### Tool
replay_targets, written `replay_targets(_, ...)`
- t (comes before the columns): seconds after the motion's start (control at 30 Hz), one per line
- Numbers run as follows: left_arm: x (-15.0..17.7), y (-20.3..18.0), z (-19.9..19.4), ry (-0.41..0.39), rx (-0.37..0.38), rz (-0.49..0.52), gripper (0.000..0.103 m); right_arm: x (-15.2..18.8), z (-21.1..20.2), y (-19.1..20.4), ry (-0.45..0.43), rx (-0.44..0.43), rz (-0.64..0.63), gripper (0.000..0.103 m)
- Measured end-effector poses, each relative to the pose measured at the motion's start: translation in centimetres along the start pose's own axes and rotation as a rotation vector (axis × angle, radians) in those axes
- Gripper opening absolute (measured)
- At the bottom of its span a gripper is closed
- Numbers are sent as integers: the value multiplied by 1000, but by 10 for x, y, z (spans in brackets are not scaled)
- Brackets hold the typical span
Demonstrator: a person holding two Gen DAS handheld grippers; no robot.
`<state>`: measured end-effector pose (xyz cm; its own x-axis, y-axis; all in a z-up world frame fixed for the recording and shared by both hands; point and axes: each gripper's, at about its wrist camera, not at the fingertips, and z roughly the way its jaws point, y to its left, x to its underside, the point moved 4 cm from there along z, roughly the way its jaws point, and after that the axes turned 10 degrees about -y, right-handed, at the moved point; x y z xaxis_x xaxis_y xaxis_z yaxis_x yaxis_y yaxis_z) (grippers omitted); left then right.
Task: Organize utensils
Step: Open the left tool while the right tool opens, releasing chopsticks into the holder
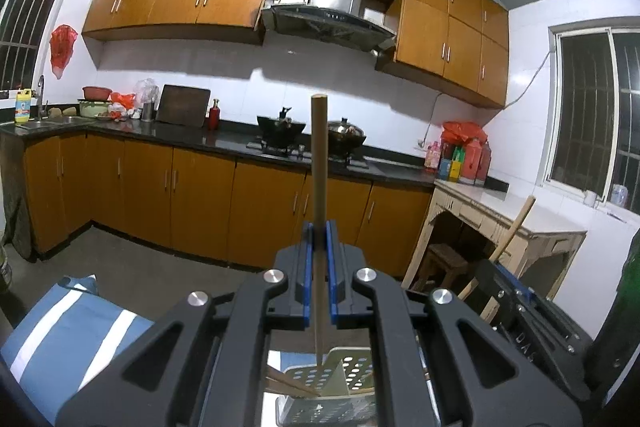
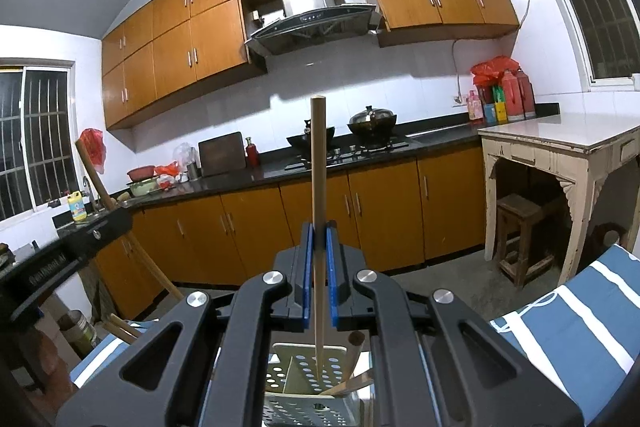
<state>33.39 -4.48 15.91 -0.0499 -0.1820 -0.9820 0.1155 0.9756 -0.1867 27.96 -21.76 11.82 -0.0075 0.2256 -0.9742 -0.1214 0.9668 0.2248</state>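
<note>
A perforated utensil holder [image 2: 308,399] sits low on the striped cloth [image 2: 580,331]; each gripper, left [image 1: 319,239] and right [image 2: 319,239], clamps one chopstick [image 1: 319,187] upright, tip aimed into a compartment so it drops in standing

The right gripper [image 2: 319,239] is pinching an upright chopstick [image 2: 319,187] between its blue pads, the tip hanging over a perforated holder [image 2: 308,403]. More chopsticks [image 2: 352,383] are leaning inside the holder. At the left, the left gripper [image 2: 72,243] is clamping another chopstick [image 2: 96,179]. A striped cloth [image 2: 572,327] is lying underneath.
</note>
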Motion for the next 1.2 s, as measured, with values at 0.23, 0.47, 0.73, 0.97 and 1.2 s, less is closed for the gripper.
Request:
replay_targets(0.23, 26, 5, 12, 82, -20, 22, 8, 5, -1, 0, 31, -2, -10, 8)
replay_targets(0.47, 29, 2, 4, 105, -39, 56, 20, -2, -10, -3, 41, 6, -12, 20)
replay_targets(0.73, 24, 7, -17, 104, -60, 70, 23, -13, -31, -4, 22, 12, -21, 24)
replay_targets(0.97, 23, 9, -40, 100, -78, 80, 26, -15, -53, -10, 25, 26, -27, 26)
replay_targets(1.2, 28, 20, -72, 109, -99, 95, 29, 6, -83, -37, 78, 80, -21, 31)
